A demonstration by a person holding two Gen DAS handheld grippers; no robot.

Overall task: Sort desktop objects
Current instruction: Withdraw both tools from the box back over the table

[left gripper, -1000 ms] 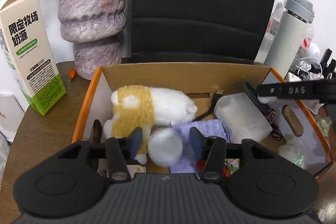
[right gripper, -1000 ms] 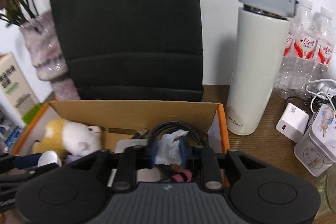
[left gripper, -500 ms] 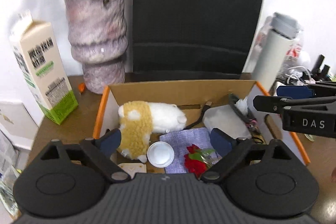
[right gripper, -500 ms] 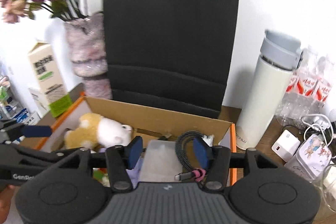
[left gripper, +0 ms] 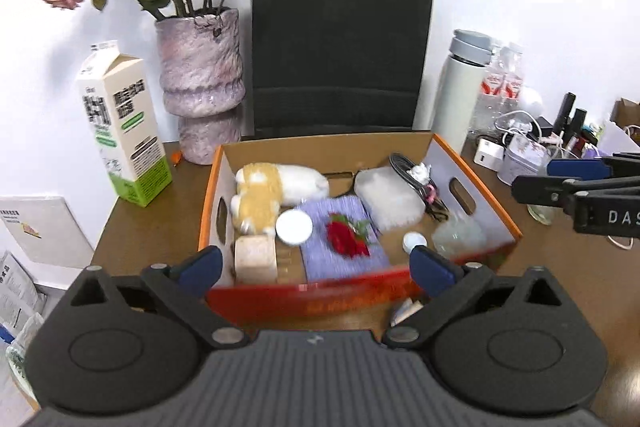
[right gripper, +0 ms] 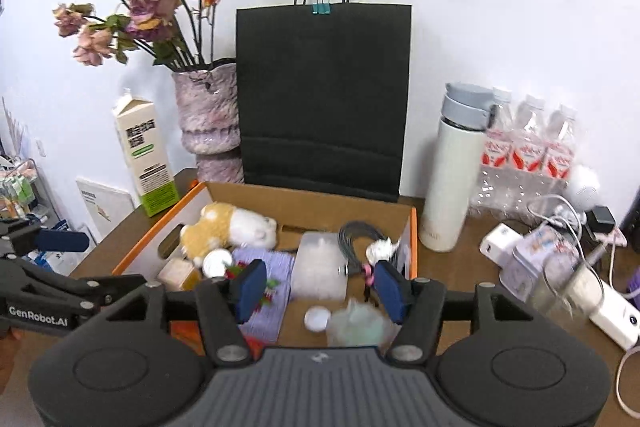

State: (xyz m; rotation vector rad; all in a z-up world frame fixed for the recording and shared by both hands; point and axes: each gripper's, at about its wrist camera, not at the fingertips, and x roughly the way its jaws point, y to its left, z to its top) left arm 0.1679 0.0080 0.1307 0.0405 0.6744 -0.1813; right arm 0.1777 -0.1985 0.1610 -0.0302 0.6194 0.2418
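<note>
An orange-rimmed cardboard box [left gripper: 208, 195] [right gripper: 414, 227] holds a plush toy [left gripper: 276, 187] [right gripper: 228, 227], a white round lid [left gripper: 294, 225] [right gripper: 217, 261], a red rose [left gripper: 346, 237] on purple cloth, a foam block [left gripper: 390, 199], a black cable [left gripper: 404, 167] with a crumpled tissue [right gripper: 380, 249], and a clear bottle [left gripper: 456, 235]. My left gripper [left gripper: 316, 265] hovers over the box's near edge. Its jaws are opening wide and hold nothing. My right gripper [right gripper: 320, 285] hangs above the box's right half, jaws opening, nothing gripped. Its fingers [left gripper: 576, 169] show at the right in the left wrist view.
Behind the box stand a black paper bag [left gripper: 340, 47], a vase of dried roses [left gripper: 200, 83] and a milk carton [left gripper: 120, 123]. To the right are a white thermos [right gripper: 452, 179], water bottles [right gripper: 528, 155], a tin [right gripper: 532, 259], chargers, cables and a glass [right gripper: 572, 291].
Both grippers pulled back and up out of the box. The left let go of the white lid and the right let go of the tissue. Both sets of jaws spread wider.
</note>
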